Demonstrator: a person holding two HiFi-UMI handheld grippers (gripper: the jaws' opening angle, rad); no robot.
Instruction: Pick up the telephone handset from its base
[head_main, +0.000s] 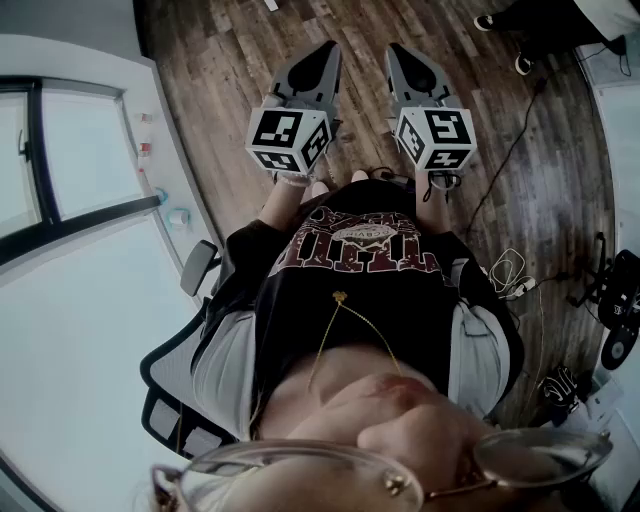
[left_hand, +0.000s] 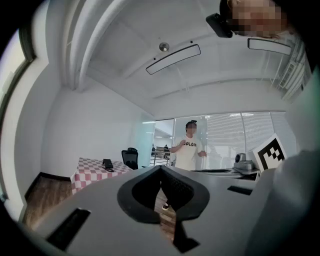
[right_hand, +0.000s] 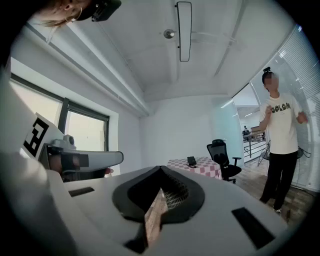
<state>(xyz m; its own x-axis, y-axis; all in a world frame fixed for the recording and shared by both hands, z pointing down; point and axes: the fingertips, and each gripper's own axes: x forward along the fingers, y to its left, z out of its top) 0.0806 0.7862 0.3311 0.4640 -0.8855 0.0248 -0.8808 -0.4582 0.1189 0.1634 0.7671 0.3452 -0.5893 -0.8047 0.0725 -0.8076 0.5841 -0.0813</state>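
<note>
A small dark telephone (left_hand: 107, 163) lies on a red-checked table (left_hand: 87, 172) across the room, far from both grippers. The right gripper view shows the telephone (right_hand: 191, 161) on the table (right_hand: 202, 167) too. The handset cannot be told apart from the base at this distance. In the head view my left gripper (head_main: 325, 48) and right gripper (head_main: 398, 50) are held side by side over the wooden floor, level, in front of my lap. The left gripper (left_hand: 161, 167) has its jaws together with nothing in them. The right gripper (right_hand: 160, 167) also has its tips meeting and holds nothing.
A person in a white T-shirt (right_hand: 280, 130) stands on the floor right of the table. A black office chair (right_hand: 222, 152) stands beside the table. Cables (head_main: 510, 270) and equipment lie on the floor at my right. A window wall (head_main: 70, 150) runs along my left.
</note>
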